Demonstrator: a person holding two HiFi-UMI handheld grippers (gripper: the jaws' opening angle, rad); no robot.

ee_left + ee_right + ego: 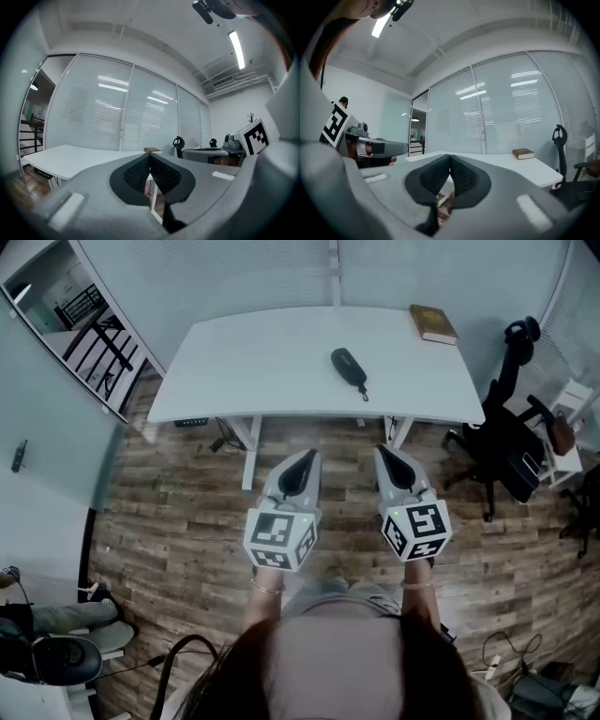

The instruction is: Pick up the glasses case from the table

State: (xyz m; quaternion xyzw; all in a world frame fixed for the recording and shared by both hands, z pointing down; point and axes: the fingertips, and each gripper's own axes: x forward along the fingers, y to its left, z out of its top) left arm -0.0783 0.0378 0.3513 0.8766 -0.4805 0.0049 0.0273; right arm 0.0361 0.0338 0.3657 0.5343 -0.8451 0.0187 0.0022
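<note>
A dark oval glasses case (348,367) with a short strap lies on the white table (262,371), right of its middle. Both grippers hang side by side over the wooden floor, short of the table's front edge and well apart from the case. My left gripper (307,457) is shut with nothing in it, its black pads meeting at the tip (149,155). My right gripper (387,454) is shut and empty too, its tip (450,156) level with the tabletop. The case does not show in either gripper view.
A brown book (433,323) lies at the table's far right corner (523,153). A black office chair (502,442) stands right of the table. Glass partitions with blinds (117,117) run behind it. Cables and a black stool base (56,657) lie on the floor near me.
</note>
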